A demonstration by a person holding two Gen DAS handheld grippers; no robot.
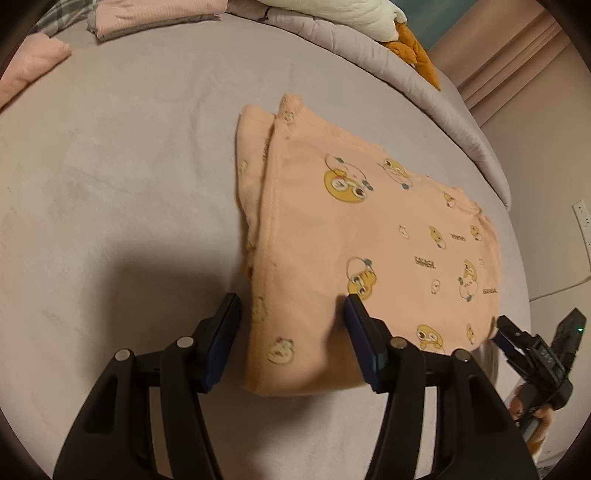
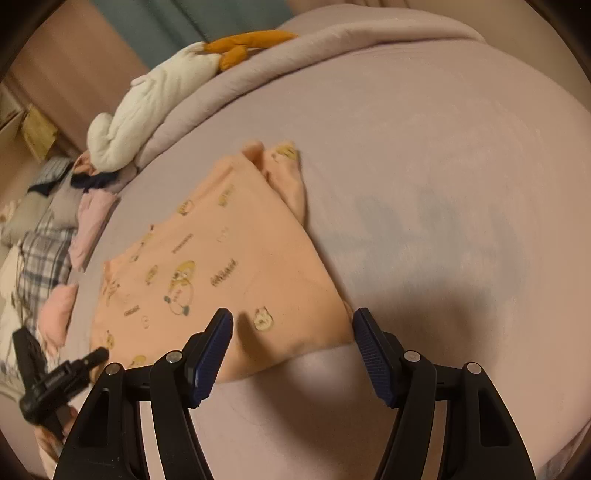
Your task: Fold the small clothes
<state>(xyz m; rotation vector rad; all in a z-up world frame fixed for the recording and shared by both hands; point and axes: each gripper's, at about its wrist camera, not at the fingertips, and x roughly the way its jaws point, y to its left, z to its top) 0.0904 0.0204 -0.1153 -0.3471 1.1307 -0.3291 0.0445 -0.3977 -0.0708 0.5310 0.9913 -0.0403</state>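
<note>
A small peach garment (image 1: 354,236) printed with yellow cartoon faces lies folded flat on the pale mauve bed sheet (image 1: 110,184). My left gripper (image 1: 291,306) is open, its fingers astride the garment's near left corner, just above it. The right gripper (image 1: 532,350) shows at the garment's right edge in the left wrist view. In the right wrist view the same garment (image 2: 221,258) lies ahead, and my right gripper (image 2: 293,321) is open over its near right corner. The left gripper (image 2: 55,373) appears at that view's lower left. Neither gripper holds any cloth.
Folded pink clothes (image 1: 147,18) and another pink piece (image 1: 29,70) lie at the far left. A white and orange plush toy (image 2: 155,96) rests on a rolled duvet (image 2: 332,44). Plaid and pink laundry (image 2: 51,251) is heaped at the left.
</note>
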